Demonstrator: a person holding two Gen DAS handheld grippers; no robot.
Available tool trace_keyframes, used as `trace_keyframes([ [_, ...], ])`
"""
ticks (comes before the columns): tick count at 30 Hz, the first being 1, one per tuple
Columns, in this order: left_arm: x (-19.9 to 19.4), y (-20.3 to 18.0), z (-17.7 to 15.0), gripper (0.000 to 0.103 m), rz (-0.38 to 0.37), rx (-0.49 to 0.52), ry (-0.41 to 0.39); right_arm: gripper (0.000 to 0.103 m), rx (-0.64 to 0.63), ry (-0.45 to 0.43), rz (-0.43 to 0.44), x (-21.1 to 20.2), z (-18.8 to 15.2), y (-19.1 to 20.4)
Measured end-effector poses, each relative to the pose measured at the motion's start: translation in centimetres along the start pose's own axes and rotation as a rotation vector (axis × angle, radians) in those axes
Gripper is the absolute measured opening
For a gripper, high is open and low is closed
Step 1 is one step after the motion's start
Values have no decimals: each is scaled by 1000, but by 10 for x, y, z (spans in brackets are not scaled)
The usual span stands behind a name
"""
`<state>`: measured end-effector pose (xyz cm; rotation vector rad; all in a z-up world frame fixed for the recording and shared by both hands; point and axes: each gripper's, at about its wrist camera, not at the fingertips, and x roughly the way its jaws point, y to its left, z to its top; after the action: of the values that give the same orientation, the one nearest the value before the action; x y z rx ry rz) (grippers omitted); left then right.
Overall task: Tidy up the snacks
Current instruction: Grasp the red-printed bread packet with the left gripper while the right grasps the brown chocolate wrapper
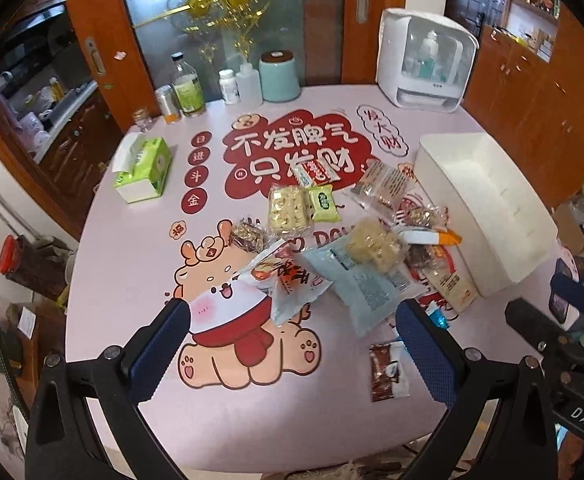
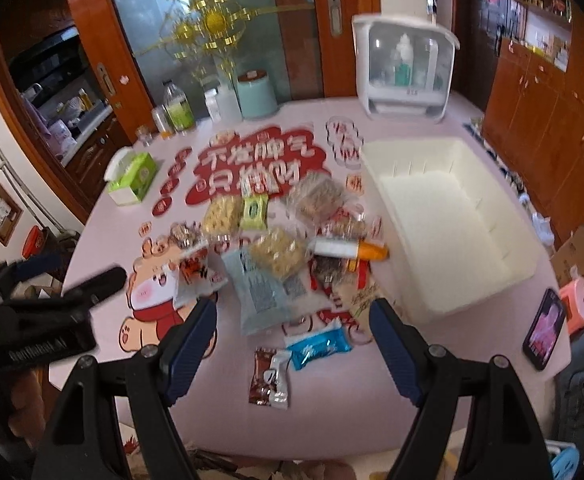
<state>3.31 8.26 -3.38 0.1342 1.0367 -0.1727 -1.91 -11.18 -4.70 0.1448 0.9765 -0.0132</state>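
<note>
Both claws gape wide and empty above the table's near edge, the right gripper (image 2: pixel 292 344) poised over the blue packet (image 2: pixel 319 347), lying crosswise left of the white bin (image 2: pixel 447 300), the left gripper (image 1: pixel 292 336) farther off.

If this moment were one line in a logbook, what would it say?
left gripper: open, empty | right gripper: open, empty | snacks: loose on table | white bin: empty

- The right wrist view is smeared throughout, so the red lettering (image 2: pixel 252 168) on the pink printed tablecloth (image 2: pixel 212 420) is unreadable.
- The bright blue foil snack packet (image 1: pixel 437 314) is mostly hidden behind a left-gripper finger.
- The print on the pale blue plastic pouch (image 2: pixel 258 292) is too blurred to read.
</note>
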Motion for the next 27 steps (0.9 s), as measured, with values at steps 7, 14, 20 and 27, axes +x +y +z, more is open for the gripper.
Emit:
trace_keyframes([
  [7,50,51,13,102,-17,15,60,79,47,163,-15,55,-31,9],
  [14,124,67,12,102,-138,7,224,79,113,317,9,111,-65,6],
  [20,166,61,16,102,-221,-93,305,76,132,412,32,145,-92,9],
  [27,211,53,29,102,-193,-222,379,76,95,432,3,166,-98,15],
])
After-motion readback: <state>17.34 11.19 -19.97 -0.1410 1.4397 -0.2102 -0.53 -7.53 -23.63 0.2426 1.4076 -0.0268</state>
